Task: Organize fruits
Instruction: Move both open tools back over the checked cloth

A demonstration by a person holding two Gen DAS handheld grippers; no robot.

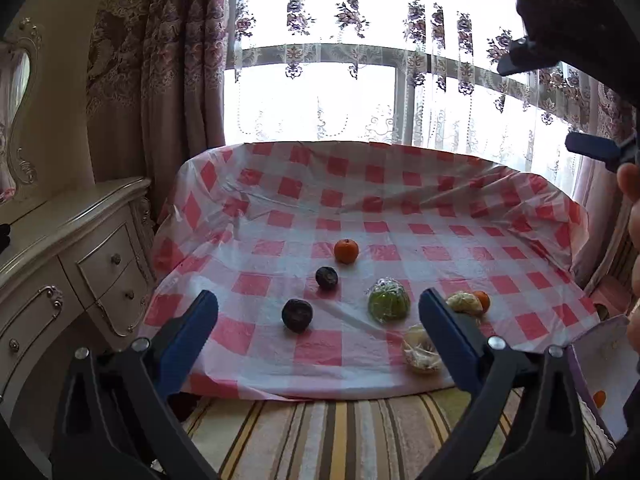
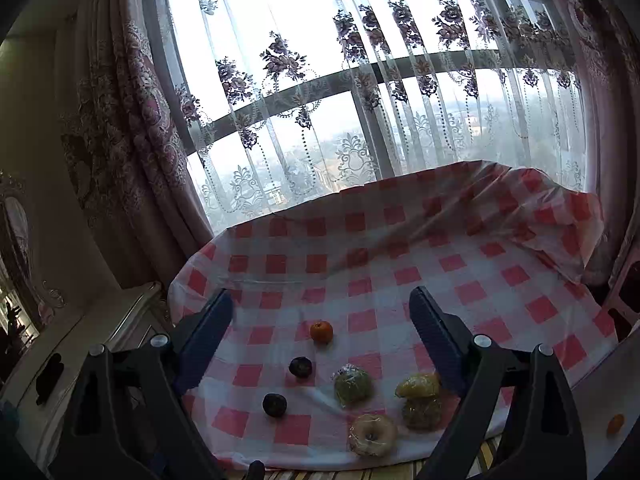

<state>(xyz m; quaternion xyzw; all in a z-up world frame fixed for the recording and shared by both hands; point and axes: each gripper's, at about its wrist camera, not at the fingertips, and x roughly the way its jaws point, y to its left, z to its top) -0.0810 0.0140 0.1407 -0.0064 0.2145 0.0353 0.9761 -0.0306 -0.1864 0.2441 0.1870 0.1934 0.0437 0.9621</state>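
Fruits lie on a red-and-white checked tablecloth [image 1: 360, 200]. An orange [image 1: 346, 251] sits farthest back. Two dark round fruits [image 1: 327, 278] [image 1: 297, 315] lie left of a wrapped green fruit [image 1: 389, 300]. A pale wrapped fruit [image 1: 420, 350] lies near the front edge, and a yellowish wrapped fruit [image 1: 464, 303] with a second orange [image 1: 483, 301] lies behind my left finger. My left gripper [image 1: 318, 316] is open and empty, held above the front of the cloth. My right gripper [image 2: 322, 316] is open and empty; it also shows at the left view's upper right [image 1: 560, 92]. The same fruits show in the right wrist view [image 2: 321, 331].
A cream dresser [image 1: 80, 248] with drawers stands left of the table. Curtains and a bright window are behind. A striped rug [image 1: 320, 432] lies in front. At the right stands a light container [image 1: 600, 380] holding an orange [image 2: 615, 425].
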